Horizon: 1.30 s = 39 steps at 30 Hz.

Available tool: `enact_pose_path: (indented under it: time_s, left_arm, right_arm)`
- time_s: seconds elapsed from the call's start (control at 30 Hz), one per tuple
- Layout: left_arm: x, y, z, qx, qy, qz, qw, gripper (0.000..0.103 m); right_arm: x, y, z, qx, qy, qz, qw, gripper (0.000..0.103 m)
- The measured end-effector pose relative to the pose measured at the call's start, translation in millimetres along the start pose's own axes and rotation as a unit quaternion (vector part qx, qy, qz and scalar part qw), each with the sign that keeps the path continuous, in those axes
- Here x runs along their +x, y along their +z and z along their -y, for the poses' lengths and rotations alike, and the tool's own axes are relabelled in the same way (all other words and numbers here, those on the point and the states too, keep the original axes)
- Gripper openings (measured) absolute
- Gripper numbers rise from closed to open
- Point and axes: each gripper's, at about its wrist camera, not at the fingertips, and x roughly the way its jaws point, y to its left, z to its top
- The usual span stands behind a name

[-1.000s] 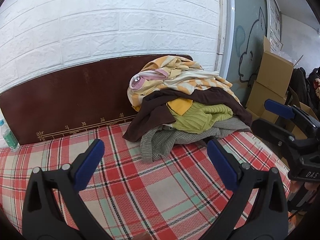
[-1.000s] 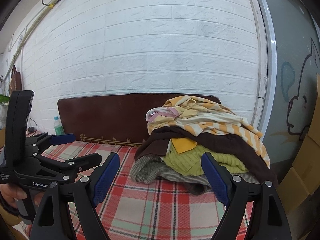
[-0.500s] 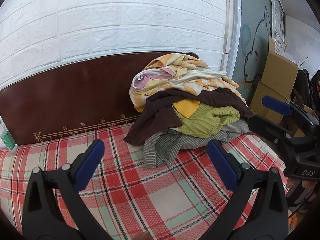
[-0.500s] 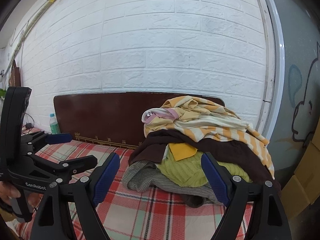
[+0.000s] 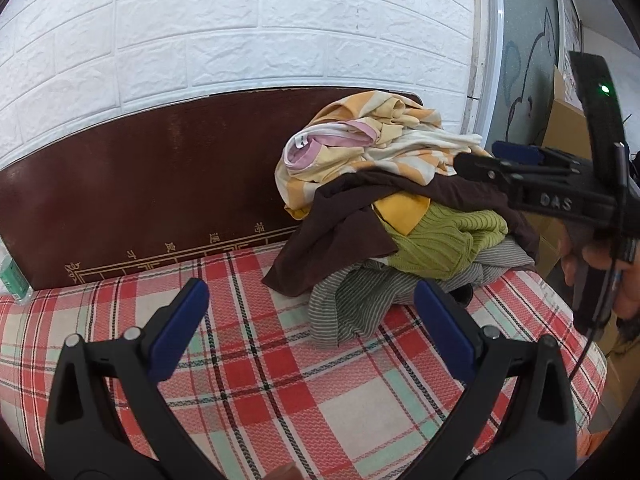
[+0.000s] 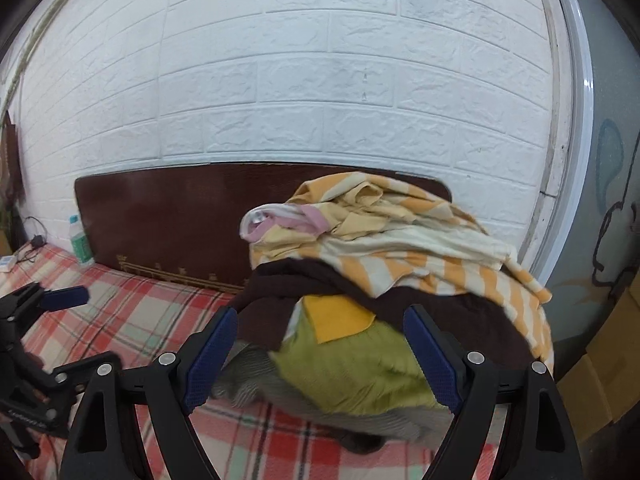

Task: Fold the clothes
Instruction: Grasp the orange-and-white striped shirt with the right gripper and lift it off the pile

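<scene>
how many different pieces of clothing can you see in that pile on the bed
5, possibly more hidden: orange-striped garment on top, brown garment under it, yellow piece and green knit below, grey striped garment at the bottom.

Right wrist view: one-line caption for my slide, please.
Open right gripper nears a heap of unfolded clothes on a plaid-covered bed; open left gripper waits alongside.

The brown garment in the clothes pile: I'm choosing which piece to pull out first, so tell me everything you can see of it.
The brown garment is dark chocolate, soft, matte cloth, crumpled and unfolded. It lies mid-pile, under the orange-and-cream striped top and draped over the green ribbed knit and the yellow piece. One flap hangs down the pile's left side, its edge reaching the plaid bed cover beside the grey striped garment. In the right wrist view it also wraps round the pile's right side. Neither gripper touches it.
</scene>
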Motion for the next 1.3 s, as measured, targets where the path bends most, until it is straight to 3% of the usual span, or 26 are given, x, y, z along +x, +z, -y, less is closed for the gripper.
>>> enact_pose_path:
  time_s: [0.23, 0.43, 0.5, 0.53, 0.57, 0.6, 0.73, 0.93, 1.1, 1.3]
  left_arm:
    - [19, 4, -12, -0.007, 0.007, -0.01, 0.9999, 0.103]
    - [35, -1, -26, -0.028, 0.002, -0.021, 0.9994, 0.103]
    - [40, -2, -31, -0.035, 0.001, -0.025, 0.9991, 0.103]
    - [43, -3, -34, -0.039, 0.0, -0.027, 0.9989, 0.103]
    - [45, -4, -36, -0.042, -0.001, -0.029, 0.9987, 0.103]
    - [48, -5, -38, -0.046, -0.001, -0.031, 0.9985, 0.103]
    - [51, -6, -44, -0.056, -0.009, -0.031, 0.9979, 0.103]
    - [44, -3, -38, -0.04, -0.013, -0.025, 0.9988, 0.103]
    - [37, 3, -24, -0.028, -0.019, -0.021, 0.9992, 0.103]
    - [16, 11, -10, -0.011, -0.027, 0.002, 0.9996, 0.103]
  right_arm:
    - [78, 59, 23, -0.039, -0.039, -0.013, 0.998, 0.083]
    - [143, 92, 3, -0.145, -0.068, -0.042, 0.986, 0.082]
    - [162, 95, -2, -0.175, -0.075, -0.066, 0.98, 0.065]
    - [169, 95, -3, -0.185, -0.072, -0.084, 0.976, 0.039]
    - [173, 92, -2, -0.192, -0.07, -0.105, 0.973, 0.024]
    - [172, 89, 0, -0.19, -0.069, -0.116, 0.972, 0.021]
    - [123, 75, 18, -0.151, -0.031, -0.099, 0.983, 0.011]
    - [-3, 55, 67, -0.027, 0.039, -0.023, 0.999, 0.008]
    - [-83, 70, 82, 0.036, 0.079, 0.039, 0.995, 0.007]
    - [-125, 126, 63, 0.06, 0.12, 0.098, 0.986, 0.007]
